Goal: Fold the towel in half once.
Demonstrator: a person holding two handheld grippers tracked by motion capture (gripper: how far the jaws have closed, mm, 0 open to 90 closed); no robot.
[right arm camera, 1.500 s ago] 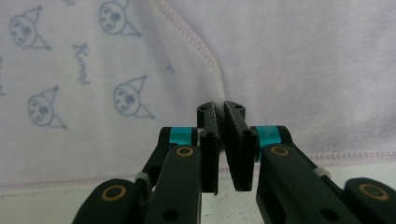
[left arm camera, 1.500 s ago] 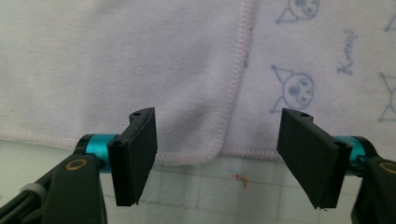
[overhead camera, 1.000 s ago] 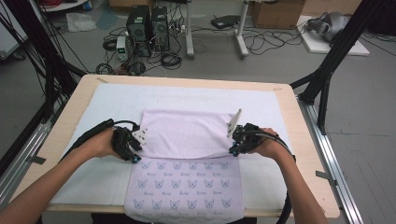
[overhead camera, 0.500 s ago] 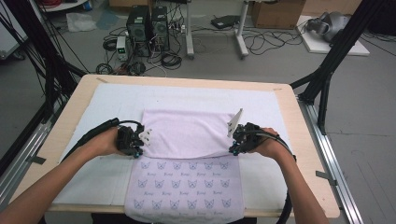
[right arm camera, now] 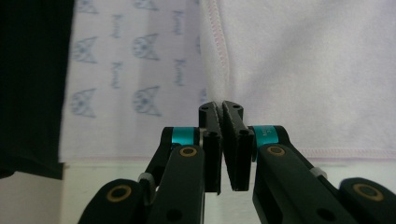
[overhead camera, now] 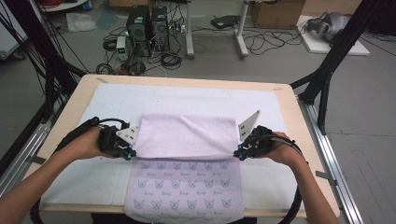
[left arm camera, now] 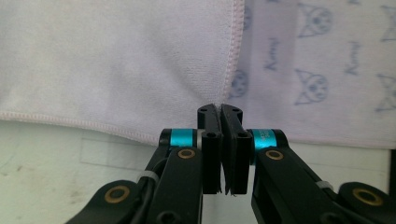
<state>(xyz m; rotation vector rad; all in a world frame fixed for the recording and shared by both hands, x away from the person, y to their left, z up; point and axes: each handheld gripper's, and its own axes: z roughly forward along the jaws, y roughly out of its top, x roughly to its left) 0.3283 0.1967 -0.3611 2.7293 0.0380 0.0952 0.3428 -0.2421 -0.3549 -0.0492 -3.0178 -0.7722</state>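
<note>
Wooden table (overhead camera: 84, 88) with white mat (overhead camera: 112, 100), grey floor with cables and PC towers (overhead camera: 148, 23) beyond. Lilac cat-print towel (overhead camera: 187, 184) lies between the grippers, folded, long axis toward the person, near end overhanging. Left gripper (overhead camera: 126, 151) and right gripper (overhead camera: 239, 151) each clenched on a fold-edge corner.

The left gripper (overhead camera: 127, 154) closes its jaws on the left end of the lilac towel's (overhead camera: 187, 135) folded-over edge, where a second ago they stood apart. Both hands lift slightly off the table, and the right gripper (overhead camera: 239, 153) rises with its end of the fold. The folded flap now bulges up more between the two grippers than before.
</note>
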